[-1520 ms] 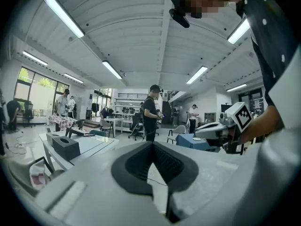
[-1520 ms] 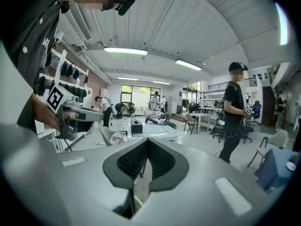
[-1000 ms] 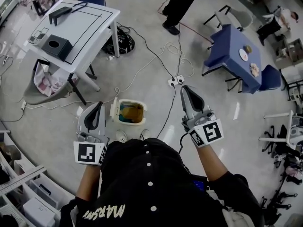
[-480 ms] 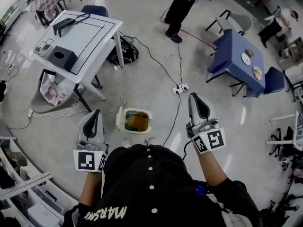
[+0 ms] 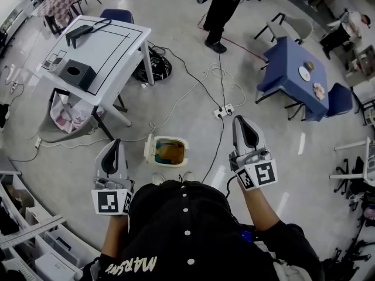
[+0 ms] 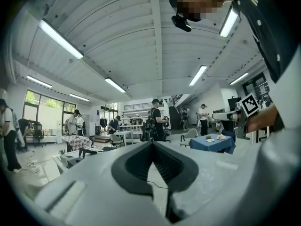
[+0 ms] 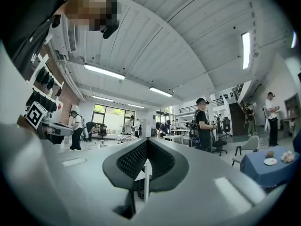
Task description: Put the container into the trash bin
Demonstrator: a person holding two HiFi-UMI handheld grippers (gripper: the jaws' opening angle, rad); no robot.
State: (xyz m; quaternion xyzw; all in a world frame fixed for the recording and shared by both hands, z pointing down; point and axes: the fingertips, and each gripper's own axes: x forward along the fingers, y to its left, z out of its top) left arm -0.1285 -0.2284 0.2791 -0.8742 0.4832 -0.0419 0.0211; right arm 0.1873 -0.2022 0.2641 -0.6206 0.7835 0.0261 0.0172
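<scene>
A small white trash bin [image 5: 166, 151] stands on the floor just ahead of the person's feet. Its lid is up and a yellow-brown inside shows. What lies in it I cannot tell. My left gripper [image 5: 116, 141] hovers left of the bin, shut and empty. To the bin's right my right gripper [image 5: 239, 120] is held out level, also shut with nothing in it. In the left gripper view the left gripper [image 6: 153, 144] has its jaws together, and the right gripper [image 7: 147, 140] shows the same in its own view. A black box with a round hole [image 5: 74, 72] sits on the white table [image 5: 111, 45].
Cables and a power strip [image 5: 224, 109] cross the floor beyond the bin. A blue table [image 5: 287, 69] with dishes and chairs stands at the right. A person [image 5: 222, 7] stands at the top. A grey basket of cloth [image 5: 58, 115] sits under the white table. Storage crates [image 5: 41, 244] line the lower left.
Both grippers stay shut and nearly still. The head view has shifted a little, so the bin and the white table sit slightly further right in the picture.
</scene>
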